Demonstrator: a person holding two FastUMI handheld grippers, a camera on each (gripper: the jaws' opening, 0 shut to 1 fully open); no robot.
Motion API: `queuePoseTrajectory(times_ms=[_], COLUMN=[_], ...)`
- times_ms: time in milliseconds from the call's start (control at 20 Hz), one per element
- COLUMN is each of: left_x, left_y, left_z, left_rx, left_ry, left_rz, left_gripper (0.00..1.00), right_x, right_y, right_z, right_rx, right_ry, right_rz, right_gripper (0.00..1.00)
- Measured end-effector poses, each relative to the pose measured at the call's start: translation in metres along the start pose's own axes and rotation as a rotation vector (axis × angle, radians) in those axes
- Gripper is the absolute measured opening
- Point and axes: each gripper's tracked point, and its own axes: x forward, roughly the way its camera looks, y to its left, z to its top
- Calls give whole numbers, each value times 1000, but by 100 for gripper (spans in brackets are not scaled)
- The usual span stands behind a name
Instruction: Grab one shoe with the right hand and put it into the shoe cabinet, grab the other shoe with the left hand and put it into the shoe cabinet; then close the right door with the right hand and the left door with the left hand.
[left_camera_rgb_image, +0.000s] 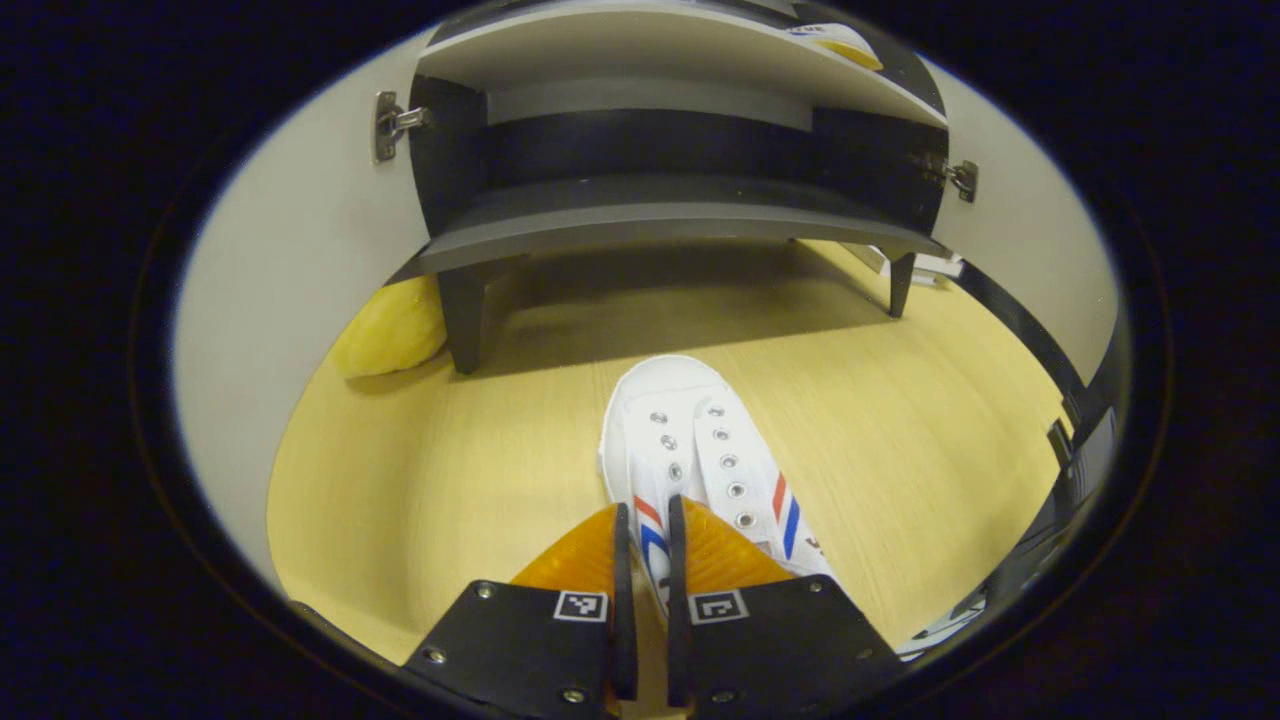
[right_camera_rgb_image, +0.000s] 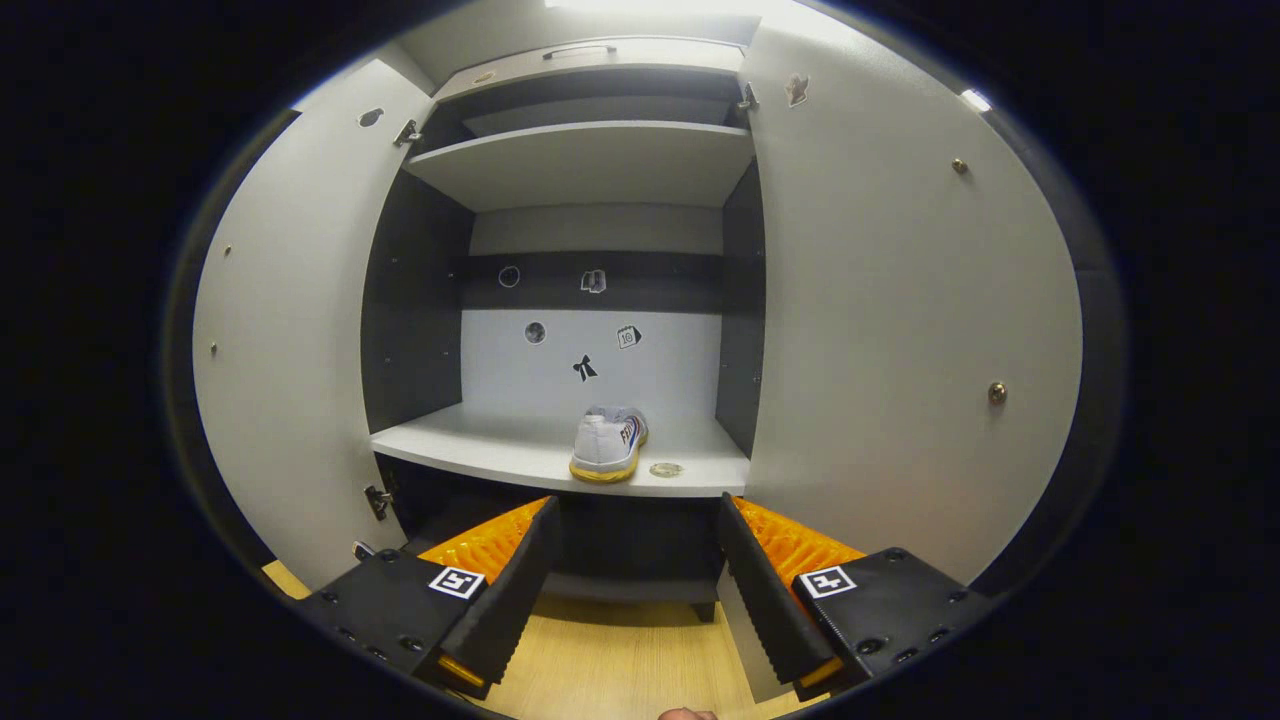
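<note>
Left gripper (left_camera_rgb_image: 650, 530) pinching the white shoe (left_camera_rgb_image: 700, 450) on the floor (left_camera_rgb_image: 450, 480)

Both fingers clamp the shoe's side by the heel, toe pointing at the shoe cabinet (left_camera_rgb_image: 660, 215). Right gripper (right_camera_rgb_image: 635, 540) is spread wide with nothing in it; the other shoe (right_camera_rgb_image: 608, 442) sits on the cabinet shelf (right_camera_rgb_image: 480, 445), both doors open.

Left gripper view looks low, right gripper view higher, both facing the shoe cabinet (right_camera_rgb_image: 590, 300).

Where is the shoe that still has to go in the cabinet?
In the left gripper view, the white shoe lies on the wooden floor in front of the open cabinet, its heel side pinched in the left gripper.
</note>
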Motion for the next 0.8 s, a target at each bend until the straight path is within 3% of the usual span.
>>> queuePoseTrajectory(times_ms=[50,150,800], left_x=[5,-3,-37], left_y=[3,2,7], left_z=[2,5,48], left_rx=[-2,-3,-49], left_ry=[-19,-23,-77], left_rz=[18,25,50], left_gripper=[14,2,1], right_x=[-1,-3,-7], right_y=[0,-1,-7], right_z=[0,0,10], right_rx=[-2,-9,-4], right_ry=[1,2,-24], right_rz=[3,7,37], right_gripper=[99,98,98])
